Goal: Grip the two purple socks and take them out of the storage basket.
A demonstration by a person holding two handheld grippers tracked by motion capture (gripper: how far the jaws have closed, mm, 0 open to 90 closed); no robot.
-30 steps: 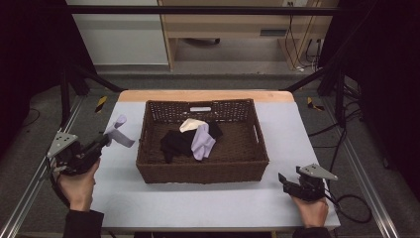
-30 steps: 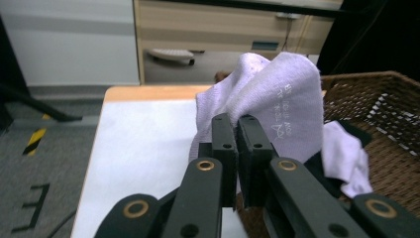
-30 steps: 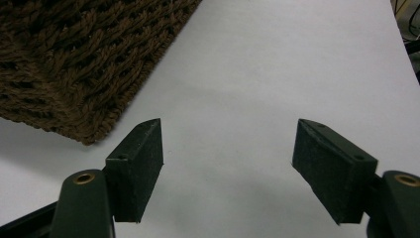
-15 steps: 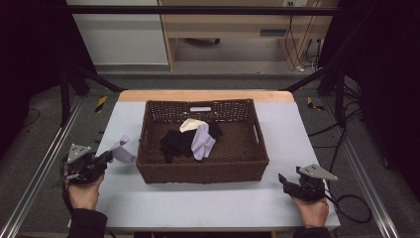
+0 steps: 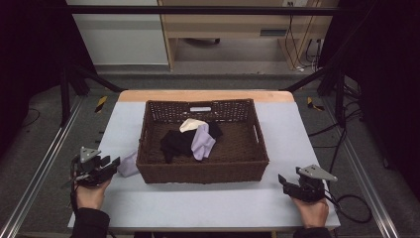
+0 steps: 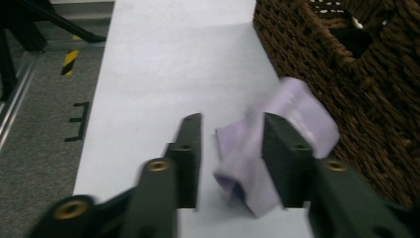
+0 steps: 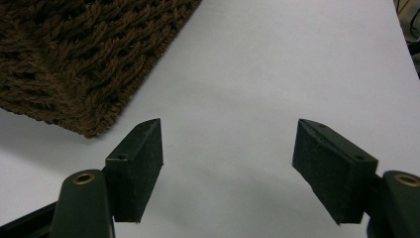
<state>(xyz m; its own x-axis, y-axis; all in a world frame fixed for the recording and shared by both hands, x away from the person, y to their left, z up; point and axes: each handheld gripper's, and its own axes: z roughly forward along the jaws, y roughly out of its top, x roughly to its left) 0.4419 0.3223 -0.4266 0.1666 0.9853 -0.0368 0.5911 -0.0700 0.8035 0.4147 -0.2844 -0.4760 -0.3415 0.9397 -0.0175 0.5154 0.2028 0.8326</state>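
Left tongs (image 6: 230, 153) released around lilac cloth (image 6: 277, 144) on desk (image 5: 198, 203); withdraw toward 6 o'clock, avoid snagging. Right tongs (image 7: 228, 168) released, empty.

Lab rig: black curtains (image 5: 29, 54), metal frame rails (image 5: 34, 183), floor cables (image 5: 354, 210).

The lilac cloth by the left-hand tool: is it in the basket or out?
Out. The lilac cloth lies on the table beside the basket.

Wooden shelf unit (image 5: 233, 29) stands beyond the table (image 5: 198, 208).
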